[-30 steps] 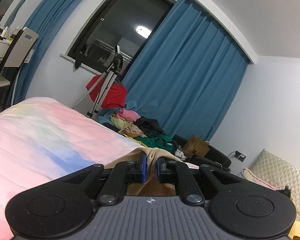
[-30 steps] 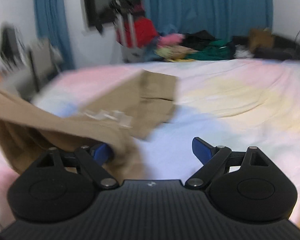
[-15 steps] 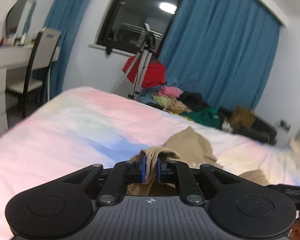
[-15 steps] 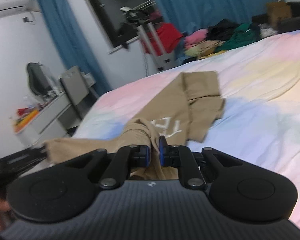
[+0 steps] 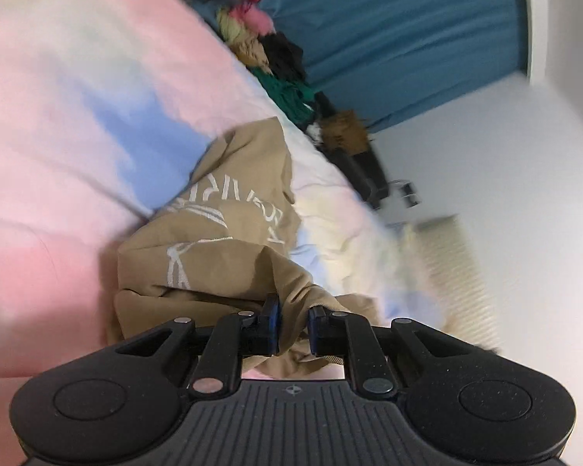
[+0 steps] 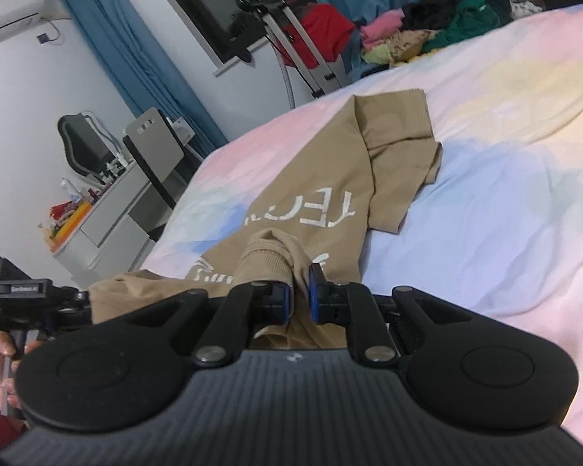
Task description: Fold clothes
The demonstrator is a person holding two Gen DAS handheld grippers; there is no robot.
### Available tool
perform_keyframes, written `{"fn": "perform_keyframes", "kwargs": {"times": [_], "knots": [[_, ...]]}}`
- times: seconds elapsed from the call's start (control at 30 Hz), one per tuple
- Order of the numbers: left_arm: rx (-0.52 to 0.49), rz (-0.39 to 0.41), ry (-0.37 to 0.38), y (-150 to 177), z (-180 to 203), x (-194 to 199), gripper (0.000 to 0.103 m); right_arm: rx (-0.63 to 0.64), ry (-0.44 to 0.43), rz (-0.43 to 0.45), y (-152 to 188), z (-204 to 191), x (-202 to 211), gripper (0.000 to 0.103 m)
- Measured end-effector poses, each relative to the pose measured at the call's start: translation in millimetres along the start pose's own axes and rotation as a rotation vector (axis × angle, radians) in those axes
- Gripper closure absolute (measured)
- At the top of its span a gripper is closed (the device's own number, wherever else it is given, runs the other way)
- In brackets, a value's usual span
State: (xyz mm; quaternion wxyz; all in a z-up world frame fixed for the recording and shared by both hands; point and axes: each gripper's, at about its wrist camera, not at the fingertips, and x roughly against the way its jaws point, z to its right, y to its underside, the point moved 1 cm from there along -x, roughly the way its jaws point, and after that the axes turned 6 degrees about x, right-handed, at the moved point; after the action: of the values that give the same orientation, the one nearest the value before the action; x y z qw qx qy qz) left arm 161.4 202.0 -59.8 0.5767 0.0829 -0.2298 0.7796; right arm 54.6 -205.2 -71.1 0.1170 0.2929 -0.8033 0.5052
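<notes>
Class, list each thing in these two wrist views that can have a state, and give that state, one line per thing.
Left tongs: shut on the tan shirt's fabric.
Right tongs: shut on the tan shirt's bunched fabric.
Tan shirt: partly lying on the bed, creased, white lettering showing, near end lifted.
Bed: covered by a pastel sheet, wrinkled.
Clothes pile: heaped, unfolded, beyond the bed.
Blue curtains: drawn.

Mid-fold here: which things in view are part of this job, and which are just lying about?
In the job:
tan shirt
left gripper, shut on it
right gripper, shut on it
bed under it

Lying about:
clothes pile
red garment
chair
desk
blue curtains
</notes>
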Motion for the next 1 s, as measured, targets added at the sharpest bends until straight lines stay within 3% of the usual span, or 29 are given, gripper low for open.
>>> {"fn": "perform_keyframes", "kwargs": {"times": [0.07, 0.13, 0.17, 0.23, 0.37, 0.43, 0.53, 0.6, 0.63, 0.7, 0.77, 0.93, 1.0], "knots": [[0.04, -0.003, -0.002, -7.5, -12.5, -3.5, 0.089, 0.004, 0.008, -0.013, -0.2, 0.9, -7.9, 0.09], [0.047, 0.02, -0.053, -11.4, -19.5, -8.1, 0.085, -0.002, 0.022, -0.031, -0.8, 3.0, -17.9, 0.09], [0.023, 0.043, -0.095, -11.4, -18.6, -10.9, 0.085, -0.013, 0.026, -0.04, -0.9, 5.1, -22.6, 0.09], [-0.034, 0.102, -0.173, -11.5, -13.2, -14.0, 0.071, -0.058, 0.029, -0.058, -0.3, 12.2, -31.3, 0.09], [-0.2, 0.288, -0.285, -9.6, 17.6, -4.0, 0.056, -0.139, 0.003, -0.073, 5.1, 20.8, -38.7, 0.09], [-0.29, 0.383, -0.254, -0.3, 35.1, 14.1, 0.041, -0.16, -0.003, -0.072, 7.8, 21.6, -37.0, 0.09], [-0.337, 0.489, -0.141, 11.7, 49.0, 42.3, 0.027, -0.169, 0.001, -0.051, 8.3, 21.0, -29.0, 0.09], [-0.323, 0.532, -0.094, 18.3, 52.5, 55.6, 0.026, -0.186, -0.001, -0.04, 8.6, 21.9, -25.2, 0.09], [-0.345, 0.518, -0.112, 22.5, 56.5, 55.4, 0.026, -0.196, -0.003, -0.036, 8.7, 22.7, -23.8, 0.09], [-0.439, 0.476, -0.193, 35.5, 67.5, 47.6, 0.026, -0.213, -0.005, -0.031, 9.2, 24.4, -21.9, 0.09], [-0.589, 0.423, -0.321, 55.7, 81.5, 30.9, 0.024, -0.218, 0.003, -0.03, 9.9, 25.3, -21.0, 0.09], [-0.973, 0.321, -0.666, 115.5, 91.8, -58.5, 0.018, -0.222, 0.015, -0.031, 13.6, 25.0, -19.5, 0.09], [-1.073, 0.303, -0.775, 126.9, 85.7, -95.3, 0.016, -0.216, 0.011, -0.025, 14.1, 23.1, -17.9, 0.09]]}}
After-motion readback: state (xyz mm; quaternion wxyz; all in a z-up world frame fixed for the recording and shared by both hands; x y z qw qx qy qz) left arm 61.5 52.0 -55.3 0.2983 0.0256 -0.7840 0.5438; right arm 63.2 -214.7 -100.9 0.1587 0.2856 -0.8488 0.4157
